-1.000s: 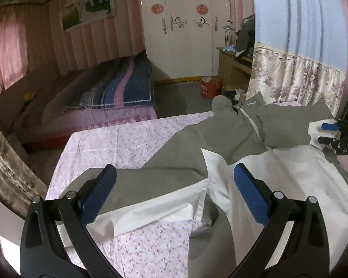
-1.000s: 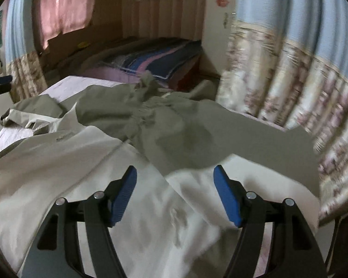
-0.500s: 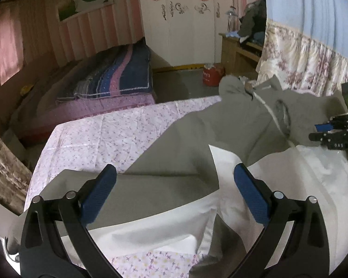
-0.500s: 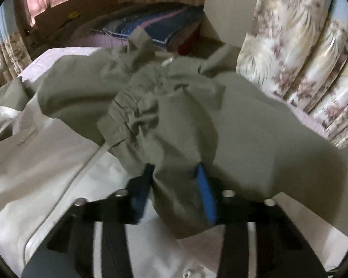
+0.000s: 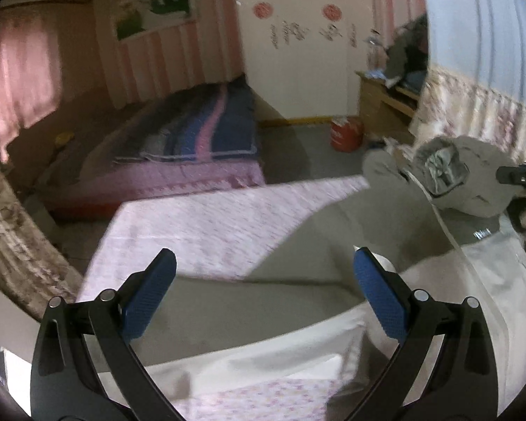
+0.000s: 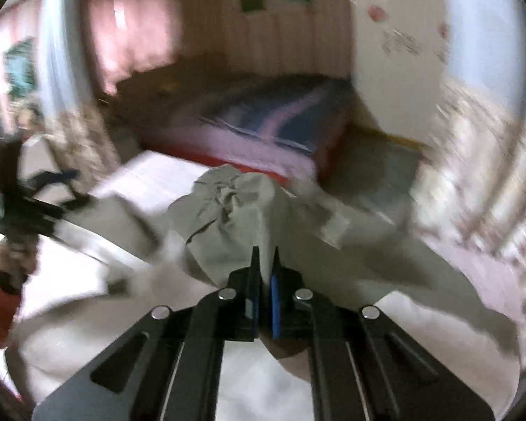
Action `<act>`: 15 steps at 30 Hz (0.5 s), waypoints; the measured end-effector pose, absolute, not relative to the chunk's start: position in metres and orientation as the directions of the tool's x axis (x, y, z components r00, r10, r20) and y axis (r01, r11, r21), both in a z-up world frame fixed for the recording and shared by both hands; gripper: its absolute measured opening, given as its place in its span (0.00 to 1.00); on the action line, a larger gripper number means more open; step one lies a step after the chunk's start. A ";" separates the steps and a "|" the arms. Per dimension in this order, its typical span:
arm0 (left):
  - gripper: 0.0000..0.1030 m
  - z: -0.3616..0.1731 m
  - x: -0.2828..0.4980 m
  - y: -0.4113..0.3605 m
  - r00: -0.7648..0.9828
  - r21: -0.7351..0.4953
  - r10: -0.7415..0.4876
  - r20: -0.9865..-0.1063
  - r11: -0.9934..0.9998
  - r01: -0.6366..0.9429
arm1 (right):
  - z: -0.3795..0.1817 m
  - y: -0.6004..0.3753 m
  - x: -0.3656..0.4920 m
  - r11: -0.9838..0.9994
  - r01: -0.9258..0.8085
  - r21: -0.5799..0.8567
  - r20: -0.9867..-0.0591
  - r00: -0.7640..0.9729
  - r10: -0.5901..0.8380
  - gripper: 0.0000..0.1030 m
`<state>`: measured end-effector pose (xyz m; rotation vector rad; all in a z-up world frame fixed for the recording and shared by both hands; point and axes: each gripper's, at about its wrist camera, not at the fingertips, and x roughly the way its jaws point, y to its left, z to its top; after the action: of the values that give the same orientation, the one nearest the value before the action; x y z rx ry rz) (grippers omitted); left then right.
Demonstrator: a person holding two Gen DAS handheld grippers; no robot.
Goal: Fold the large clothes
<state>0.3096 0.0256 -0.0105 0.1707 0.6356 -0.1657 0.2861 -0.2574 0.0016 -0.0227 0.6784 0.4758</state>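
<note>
Pinching a fold of the grey-and-white garment, the right gripper has its two blue pads pressed together on the grey cloth, which rises in a crumpled peak just ahead of the tips. One garment in view: grey outer side, white inner side, spread over one work surface covered by a pink floral sheet.

Left gripper: two fingers spread wide, nothing between the pads; it hangs above the grey panel and the white edge of the garment near the sheet's front.

From the left wrist view, the lifted bunch shows at far right, with the right gripper's black tip entering beside it. From the right wrist view, the left gripper appears blurred at the left edge, one hand under it.

Background: one bed with striped bedding, one red container on the floor, one white wardrobe.
</note>
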 end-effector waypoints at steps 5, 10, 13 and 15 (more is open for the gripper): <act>0.97 -0.010 0.302 0.044 0.790 0.077 -0.084 -0.607 0.983 0.164 | -0.053 -0.197 0.307 0.870 -0.473 0.142 -0.742 0.530 0.410 0.08; 0.97 -0.024 0.300 0.044 0.766 0.078 -0.074 -0.639 0.984 0.160 | -0.101 -0.194 0.298 0.879 -0.461 0.120 -0.823 0.449 0.347 0.30; 0.97 -0.025 0.299 0.039 0.762 0.075 -0.079 -0.643 0.983 0.166 | -0.083 -0.209 0.281 0.882 -0.458 0.115 -0.804 0.478 0.353 0.46; 0.97 -0.024 0.299 0.035 0.758 0.066 -0.089 -0.646 0.983 0.171 | -0.052 -0.233 0.263 0.889 -0.445 0.104 -0.755 0.547 0.362 0.52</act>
<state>0.2988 0.0349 -0.0238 0.1243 0.6966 -0.1421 0.2627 -0.2332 -0.0517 -0.1042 0.8687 0.4791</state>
